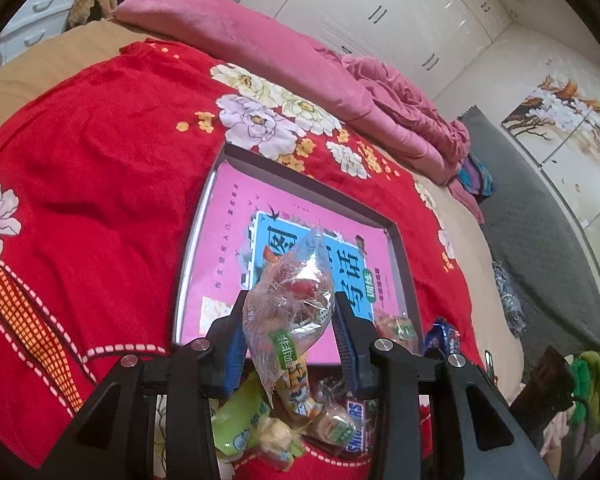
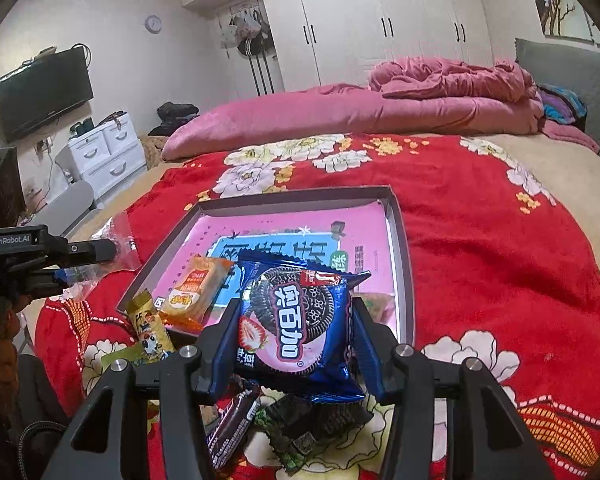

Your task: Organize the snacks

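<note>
Snacks fill both grippers above a red floral blanket [image 2: 500, 240] spread on a bed, each packet raised near a shallow grey box [image 2: 400, 240] lined with a pink printed sheet. The left gripper [image 1: 290, 320] pinches a clear crinkled snack bag [image 1: 288, 300] between its blue pads; the bag stands upright, its twisted top poking past the fingertips and its green-labelled lower part hanging below the jaws. The right gripper [image 2: 296, 328] pinches a blue cookie packet [image 2: 300, 320] by its two side edges, face toward the camera, showing a dark sandwich cookie and a strawberry.

Ahead of the right jaws and to their left, an orange wrapped cake [image 2: 196, 288] already lies in the box's near corner. Beneath both pairs of jaws, loose wrapped sweets and bars [image 1: 332, 420] remain heaped on the blanket.

Doing this step well likely means carrying each packet forward over the box wall before the jaws part, and lowering it close to the pink lining so it lies flat rather than tumbling. The clear bag looks soft and slippery, so a steady squeeze seems wise; the cookie packet looks puffed with air and may spring sideways on release. Setting them beside the orange cake, not on it, would keep the box orderly.
</note>
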Tool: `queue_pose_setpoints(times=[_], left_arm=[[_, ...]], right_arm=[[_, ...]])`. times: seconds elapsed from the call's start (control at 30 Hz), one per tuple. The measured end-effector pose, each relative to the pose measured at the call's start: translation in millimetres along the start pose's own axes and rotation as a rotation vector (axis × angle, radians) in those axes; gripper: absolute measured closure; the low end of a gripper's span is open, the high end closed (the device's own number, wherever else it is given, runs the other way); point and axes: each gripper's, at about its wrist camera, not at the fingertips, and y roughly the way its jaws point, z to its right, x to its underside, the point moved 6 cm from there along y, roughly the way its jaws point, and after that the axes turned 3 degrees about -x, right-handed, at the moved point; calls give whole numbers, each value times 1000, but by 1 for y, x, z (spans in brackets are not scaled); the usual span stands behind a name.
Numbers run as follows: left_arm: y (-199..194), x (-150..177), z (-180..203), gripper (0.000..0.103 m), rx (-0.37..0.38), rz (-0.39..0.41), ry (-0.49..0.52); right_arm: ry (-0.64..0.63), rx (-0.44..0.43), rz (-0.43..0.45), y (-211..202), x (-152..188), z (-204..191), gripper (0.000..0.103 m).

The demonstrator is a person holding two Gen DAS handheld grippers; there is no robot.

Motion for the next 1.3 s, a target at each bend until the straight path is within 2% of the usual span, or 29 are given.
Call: queue_pose_setpoints(times=[0.73,1.3], left_arm=[[32,-7,-14,62,-76,-11,4],[48,-6,-22,62,-106,-29,-1]], right_arm=[[2,-10,23,16,-19,1,51],[-2,-9,20,26,-24,3,51]])
